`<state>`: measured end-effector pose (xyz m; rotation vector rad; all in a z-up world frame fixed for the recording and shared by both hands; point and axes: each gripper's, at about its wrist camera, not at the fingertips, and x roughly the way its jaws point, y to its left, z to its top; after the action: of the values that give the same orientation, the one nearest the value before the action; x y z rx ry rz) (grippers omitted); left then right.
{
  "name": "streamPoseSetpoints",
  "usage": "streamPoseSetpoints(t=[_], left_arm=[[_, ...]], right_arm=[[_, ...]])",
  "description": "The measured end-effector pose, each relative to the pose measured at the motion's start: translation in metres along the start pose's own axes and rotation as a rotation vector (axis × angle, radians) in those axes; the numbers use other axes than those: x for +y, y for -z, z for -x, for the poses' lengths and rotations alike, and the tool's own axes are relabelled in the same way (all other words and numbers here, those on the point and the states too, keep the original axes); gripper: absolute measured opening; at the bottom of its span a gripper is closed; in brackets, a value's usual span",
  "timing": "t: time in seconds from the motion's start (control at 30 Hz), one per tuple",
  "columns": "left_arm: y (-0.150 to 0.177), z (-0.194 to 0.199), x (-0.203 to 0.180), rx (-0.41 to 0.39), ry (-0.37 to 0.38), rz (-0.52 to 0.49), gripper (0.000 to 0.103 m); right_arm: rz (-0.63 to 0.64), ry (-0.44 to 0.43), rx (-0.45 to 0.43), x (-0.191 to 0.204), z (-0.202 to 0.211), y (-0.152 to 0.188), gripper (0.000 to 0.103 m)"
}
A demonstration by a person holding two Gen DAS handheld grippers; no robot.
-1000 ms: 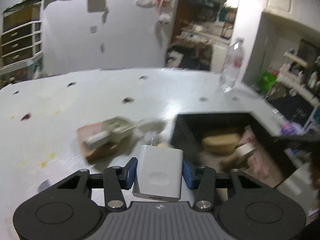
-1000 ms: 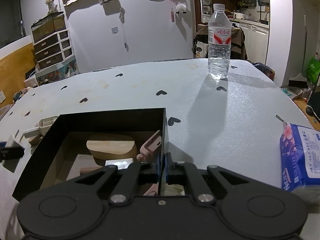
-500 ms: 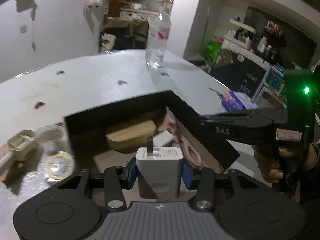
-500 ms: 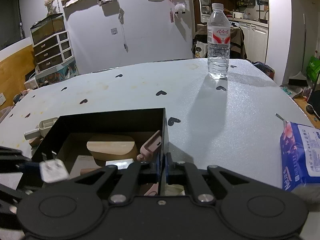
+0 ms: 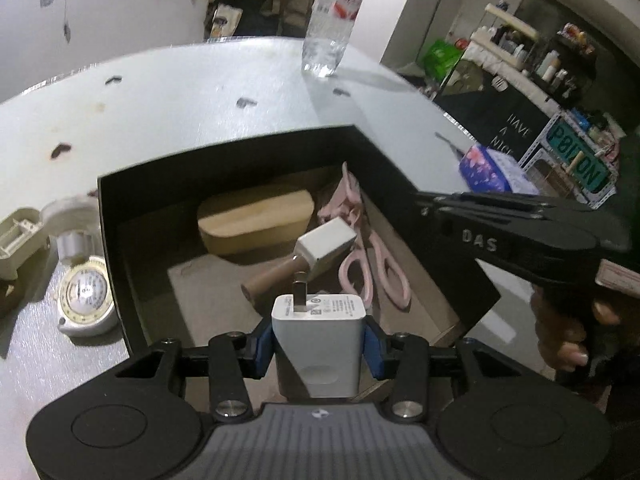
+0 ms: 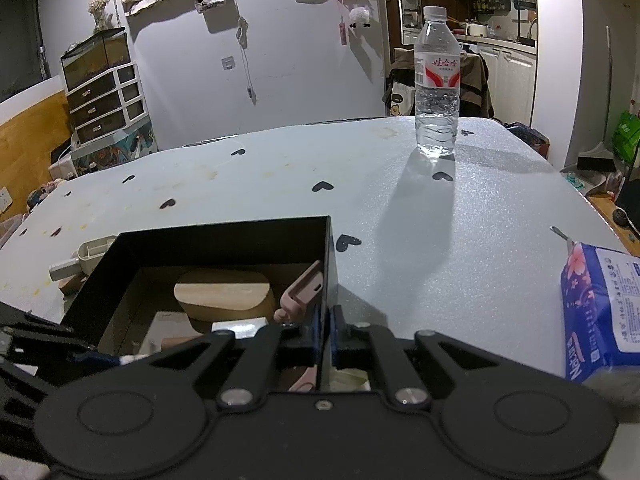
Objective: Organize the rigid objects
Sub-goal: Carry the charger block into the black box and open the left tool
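My left gripper (image 5: 319,334) grips the charger (image 5: 319,338) over the box (image 5: 384,168); my right gripper (image 6: 325,326) seems clamped on its wall

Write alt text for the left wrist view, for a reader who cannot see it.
The left gripper grips a white USB charger, prongs forward, over an open black box holding a wooden block, pink scissors and a small hammer. The right gripper pinches the box's right wall; a tape measure lies on the table left of the box.
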<state>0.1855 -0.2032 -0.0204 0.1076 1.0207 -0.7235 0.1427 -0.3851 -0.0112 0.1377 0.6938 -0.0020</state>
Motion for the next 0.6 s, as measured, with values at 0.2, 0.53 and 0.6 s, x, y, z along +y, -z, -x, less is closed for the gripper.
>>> streamPoseSetpoints(t=[0.2, 0.53, 0.6], left_arm=[[-0.005, 0.007, -0.002, -0.047, 0.034, 0.01, 0.073], [-0.004, 0.017, -0.004, -0.07, 0.027, -0.001, 0.078], [-0.003, 0.019, -0.004, -0.079, 0.022, -0.004, 0.079]], right_arm=[[0.0, 0.0, 0.0, 0.0, 0.0, 0.0, 0.006], [-0.001, 0.0, 0.0, 0.0, 0.0, 0.0, 0.006], [-0.001, 0.0, 0.0, 0.0, 0.0, 0.0, 0.006]])
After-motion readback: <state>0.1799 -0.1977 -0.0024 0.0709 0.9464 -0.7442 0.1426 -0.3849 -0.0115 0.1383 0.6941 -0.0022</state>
